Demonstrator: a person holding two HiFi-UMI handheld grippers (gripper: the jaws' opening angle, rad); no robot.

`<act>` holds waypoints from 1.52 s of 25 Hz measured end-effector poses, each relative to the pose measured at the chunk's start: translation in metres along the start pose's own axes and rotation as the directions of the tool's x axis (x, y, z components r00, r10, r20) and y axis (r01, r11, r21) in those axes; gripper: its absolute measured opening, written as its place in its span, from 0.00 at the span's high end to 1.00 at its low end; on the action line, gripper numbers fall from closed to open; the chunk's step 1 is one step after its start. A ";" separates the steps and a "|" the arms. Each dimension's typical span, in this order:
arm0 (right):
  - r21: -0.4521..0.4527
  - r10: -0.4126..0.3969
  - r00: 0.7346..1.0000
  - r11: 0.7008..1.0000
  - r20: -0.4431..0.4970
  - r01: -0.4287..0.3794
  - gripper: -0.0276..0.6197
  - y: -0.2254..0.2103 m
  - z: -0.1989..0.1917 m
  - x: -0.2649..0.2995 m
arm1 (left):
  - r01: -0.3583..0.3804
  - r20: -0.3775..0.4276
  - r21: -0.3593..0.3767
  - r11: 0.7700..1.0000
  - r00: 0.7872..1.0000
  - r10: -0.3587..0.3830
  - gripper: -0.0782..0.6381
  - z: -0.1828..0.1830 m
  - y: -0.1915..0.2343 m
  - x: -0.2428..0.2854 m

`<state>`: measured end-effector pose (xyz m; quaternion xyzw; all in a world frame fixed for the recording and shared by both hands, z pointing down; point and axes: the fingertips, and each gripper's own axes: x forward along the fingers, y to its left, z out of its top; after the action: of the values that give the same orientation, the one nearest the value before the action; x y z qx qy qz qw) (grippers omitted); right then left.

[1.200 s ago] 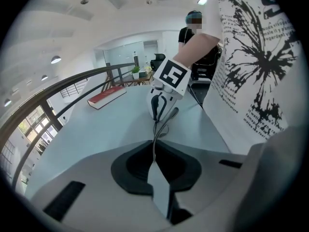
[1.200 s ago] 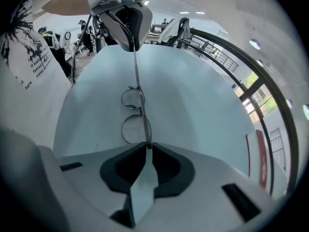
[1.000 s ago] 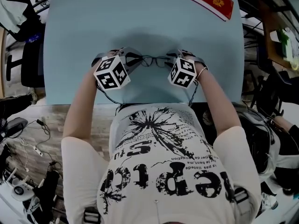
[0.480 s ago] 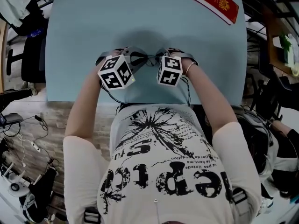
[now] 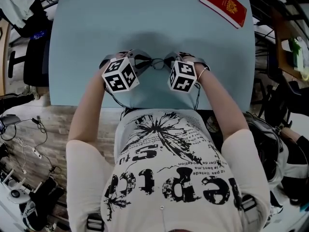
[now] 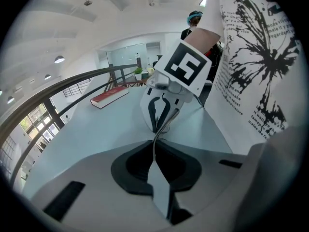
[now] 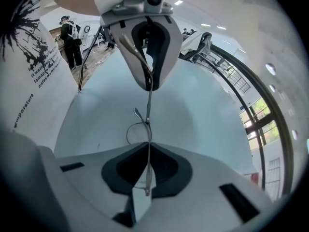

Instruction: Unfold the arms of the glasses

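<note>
Pale blue table [image 5: 145, 13], red book [image 5: 227, 5] at its far corner

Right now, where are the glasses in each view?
Head view: glasses centre, between the left gripper and right gripper.
Left gripper view: glasses centre, thin frame leaving its shut jaws.
Right gripper view: glasses centre, lens ring above its closing jaws, arm between them.
Shared landmark: light blue table.
</note>
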<state>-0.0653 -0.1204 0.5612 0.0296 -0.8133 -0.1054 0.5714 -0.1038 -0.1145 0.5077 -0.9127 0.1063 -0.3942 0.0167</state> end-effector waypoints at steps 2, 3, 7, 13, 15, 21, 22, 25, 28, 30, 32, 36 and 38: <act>0.017 -0.020 0.999 1.000 0.035 0.019 0.92 -0.004 0.000 -0.008 | -0.004 -0.004 0.003 1.000 1.000 0.004 0.85 -0.001 0.001 -0.001; 0.025 -0.032 0.998 0.999 0.051 0.031 0.92 -0.007 0.000 -0.013 | -0.006 -0.007 0.006 1.000 1.000 0.006 0.85 -0.001 0.002 -0.001; 0.051 -0.076 0.994 0.996 0.075 0.072 0.92 -0.013 -0.011 -0.030 | -0.008 -0.007 0.004 1.000 1.000 0.008 0.85 0.000 0.002 0.000; 0.093 -0.164 0.982 0.983 0.095 0.155 0.92 -0.026 -0.029 -0.050 | -0.008 -0.027 0.020 1.000 1.000 0.008 0.85 -0.001 0.004 0.004; 0.114 -0.186 0.978 0.978 0.097 0.175 0.91 -0.028 -0.036 -0.055 | -0.007 -0.031 0.020 1.000 1.000 0.008 0.85 -0.001 0.004 0.004; 0.195 -0.214 0.973 0.962 0.091 0.193 0.91 -0.027 -0.062 -0.065 | -0.010 -0.050 0.042 0.999 0.999 0.012 0.85 0.001 0.009 0.006; 0.203 -0.214 0.973 0.960 0.089 0.193 0.91 -0.026 -0.065 -0.066 | -0.011 -0.053 0.044 0.999 0.999 0.013 0.85 0.000 0.009 0.006; 0.224 -0.219 0.972 0.955 0.088 0.195 0.91 -0.022 -0.069 -0.067 | -0.014 -0.056 0.047 0.999 0.998 0.016 0.85 -0.001 0.009 0.004; 0.239 -0.227 0.970 0.950 0.092 0.199 0.91 -0.020 -0.071 -0.067 | -0.022 -0.047 0.040 0.999 0.999 0.023 0.85 0.000 0.011 0.005; 0.246 -0.230 0.969 0.948 0.094 0.201 0.91 -0.019 -0.070 -0.066 | -0.033 -0.038 0.031 0.999 0.999 0.034 0.85 0.001 0.014 0.005; 0.248 -0.235 0.967 0.947 0.097 0.205 0.91 -0.019 -0.069 -0.066 | -0.046 -0.035 0.026 0.999 0.998 0.047 0.85 0.003 0.015 0.005; 0.261 -0.248 0.964 0.941 0.093 0.217 0.89 -0.020 -0.069 -0.064 | -0.096 -0.020 -0.010 0.995 0.995 0.096 0.85 0.008 0.019 0.008; 0.272 -0.240 0.966 0.940 0.098 0.206 0.84 -0.019 -0.068 -0.062 | -0.115 0.001 -0.038 0.993 0.993 0.115 0.85 0.011 0.019 0.009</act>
<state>0.0188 -0.1379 0.5222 0.1893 -0.8468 -0.0638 0.4930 -0.0936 -0.1353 0.5045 -0.9059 0.1663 -0.3888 0.0222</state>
